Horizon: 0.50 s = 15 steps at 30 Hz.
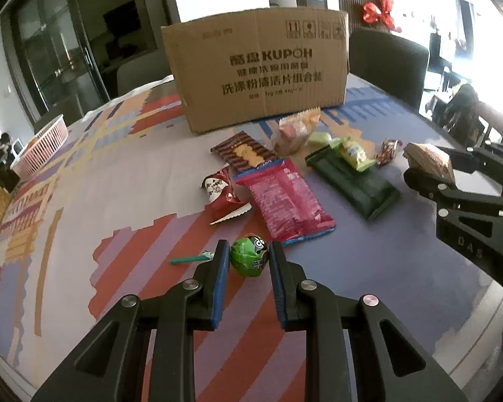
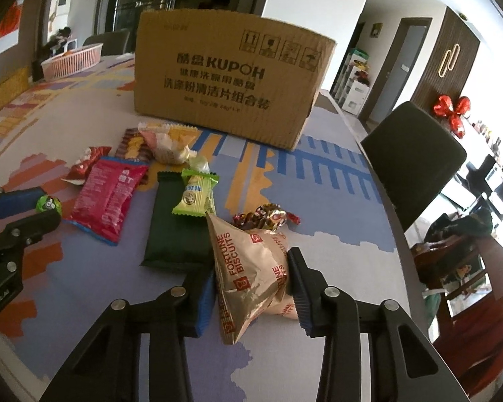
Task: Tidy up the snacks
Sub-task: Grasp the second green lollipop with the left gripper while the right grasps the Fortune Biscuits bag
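Snacks lie on a patterned tablecloth in front of a cardboard box [image 1: 256,67] [image 2: 228,80]. My left gripper [image 1: 248,258] is shut on a green lollipop [image 1: 249,256], its stick pointing left; it also shows in the right wrist view [image 2: 48,204]. My right gripper [image 2: 251,268] is shut on a gold Fortune Biscuits bag [image 2: 251,271], also seen in the left wrist view [image 1: 427,160]. A pink packet [image 1: 285,197] [image 2: 105,197], a dark green packet [image 1: 352,181] [image 2: 176,224], a light green candy [image 2: 194,196] and a red candy [image 1: 219,191] lie between them.
A pink basket [image 1: 40,145] [image 2: 73,58] stands at the table's far left. A brown striped packet [image 1: 243,150] and a pale pouch [image 1: 293,130] lie near the box. A foil candy [image 2: 266,219] lies by the bag. Dark chairs [image 2: 415,154] stand at the right edge.
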Tool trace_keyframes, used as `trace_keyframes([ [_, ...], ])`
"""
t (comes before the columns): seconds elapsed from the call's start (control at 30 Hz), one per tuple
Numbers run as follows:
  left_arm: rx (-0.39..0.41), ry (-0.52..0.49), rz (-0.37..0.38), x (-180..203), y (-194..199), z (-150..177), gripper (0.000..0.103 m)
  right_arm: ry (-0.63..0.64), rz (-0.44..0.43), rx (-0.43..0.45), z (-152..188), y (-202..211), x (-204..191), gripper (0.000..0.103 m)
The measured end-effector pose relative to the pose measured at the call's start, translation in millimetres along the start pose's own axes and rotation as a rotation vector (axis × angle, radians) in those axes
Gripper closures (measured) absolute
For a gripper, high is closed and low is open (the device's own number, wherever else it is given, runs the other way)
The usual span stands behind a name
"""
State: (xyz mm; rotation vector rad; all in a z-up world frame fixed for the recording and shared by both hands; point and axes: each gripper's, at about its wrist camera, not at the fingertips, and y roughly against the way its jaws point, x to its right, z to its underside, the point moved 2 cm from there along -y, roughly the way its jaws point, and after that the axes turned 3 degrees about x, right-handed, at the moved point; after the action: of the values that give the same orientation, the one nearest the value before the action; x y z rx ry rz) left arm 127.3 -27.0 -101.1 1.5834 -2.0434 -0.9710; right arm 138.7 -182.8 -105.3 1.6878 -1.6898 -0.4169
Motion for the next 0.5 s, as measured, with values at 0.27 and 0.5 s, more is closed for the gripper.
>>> trace_keyframes([
  [0.27, 0.082, 0.026, 0.039, 4.5, 30.0, -16.1, 0.079, -0.034, -0.044, 0.065, -8.2, 32.2, 3.9, 0.063],
  [0.5, 0.163, 0.042, 0.05, 4.8, 55.3, -36.1, 0.079, -0.062, -0.071, 0.117, -20.8, 49.7, 8.0, 0.063],
])
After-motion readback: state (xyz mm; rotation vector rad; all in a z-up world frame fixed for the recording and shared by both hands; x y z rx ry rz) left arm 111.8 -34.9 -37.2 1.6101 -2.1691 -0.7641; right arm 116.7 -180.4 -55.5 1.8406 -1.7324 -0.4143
